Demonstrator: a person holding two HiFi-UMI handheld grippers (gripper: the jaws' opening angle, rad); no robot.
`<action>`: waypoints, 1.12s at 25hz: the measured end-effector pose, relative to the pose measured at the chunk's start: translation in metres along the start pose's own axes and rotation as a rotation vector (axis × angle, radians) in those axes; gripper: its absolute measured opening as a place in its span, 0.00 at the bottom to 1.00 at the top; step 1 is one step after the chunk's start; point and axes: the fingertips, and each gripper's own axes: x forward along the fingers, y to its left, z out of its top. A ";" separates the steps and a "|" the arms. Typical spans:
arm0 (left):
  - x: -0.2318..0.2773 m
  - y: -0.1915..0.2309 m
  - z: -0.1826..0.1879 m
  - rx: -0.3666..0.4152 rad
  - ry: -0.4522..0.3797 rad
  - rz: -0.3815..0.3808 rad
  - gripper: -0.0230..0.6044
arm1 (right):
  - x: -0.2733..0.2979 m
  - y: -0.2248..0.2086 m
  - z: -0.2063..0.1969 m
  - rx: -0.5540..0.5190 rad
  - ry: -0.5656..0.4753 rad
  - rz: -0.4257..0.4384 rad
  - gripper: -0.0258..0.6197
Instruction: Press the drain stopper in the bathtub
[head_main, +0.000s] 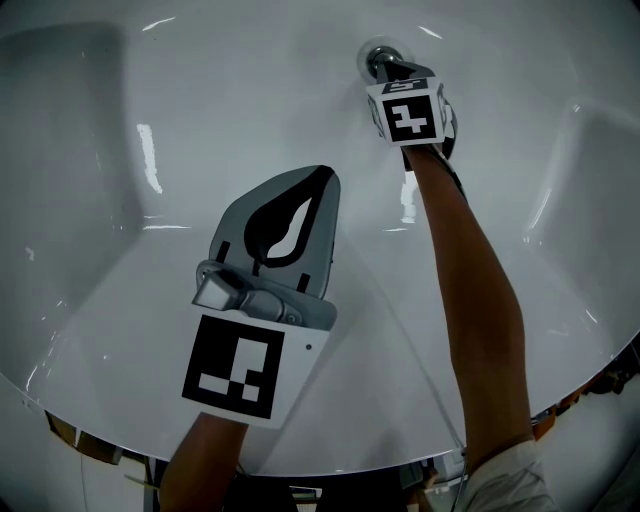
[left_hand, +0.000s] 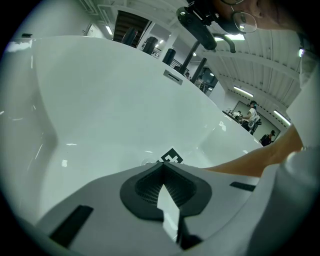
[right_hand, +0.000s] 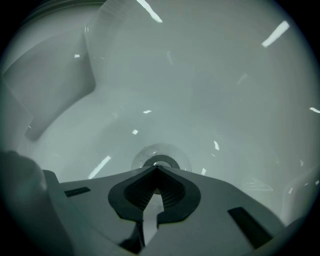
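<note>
- closest to the lens, at the bottom centre of the head view, is the left gripper (head_main: 324, 178), with its marker cube (head_main: 235, 365) facing up.
- its grey jaws point toward the upper middle of the frame. in the left gripper view the tips meet and nothing sits between them; only a thin slit shows behind the tips.
- this gripper hangs over the white floor of the bathtub (head_main: 120, 260), well apart from the drain.
- to its right, a bare right forearm (head_main: 480, 290) runs from the lower right of the frame up toward the top centre.
- at the end of that arm is the right gripper (head_main: 386, 66), with its own cube just behind the jaws.
- in the right gripper view the jaws are closed tip to tip, holding nothing, and the tips lie over the near edge of the drain stopper (right_hand: 163, 161).
- the drain stopper, a round chrome ring, sits in the tub floor at the top centre of the head view (head_main: 374, 52). whether the tips are pressing on it or sitting just above it cannot be told.
- farthest off, the left gripper view shows a hall with ceiling lights beyond the tub rim, at the upper right.
</note>
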 end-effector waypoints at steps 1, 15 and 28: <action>0.000 0.001 -0.001 -0.002 0.005 0.002 0.04 | 0.002 -0.001 0.000 -0.015 0.005 -0.003 0.07; 0.006 0.003 -0.004 -0.005 0.012 -0.002 0.04 | 0.010 -0.014 -0.008 0.010 0.024 -0.030 0.07; 0.010 -0.001 -0.007 0.003 0.019 -0.017 0.05 | 0.008 -0.011 -0.005 -0.014 0.032 -0.022 0.07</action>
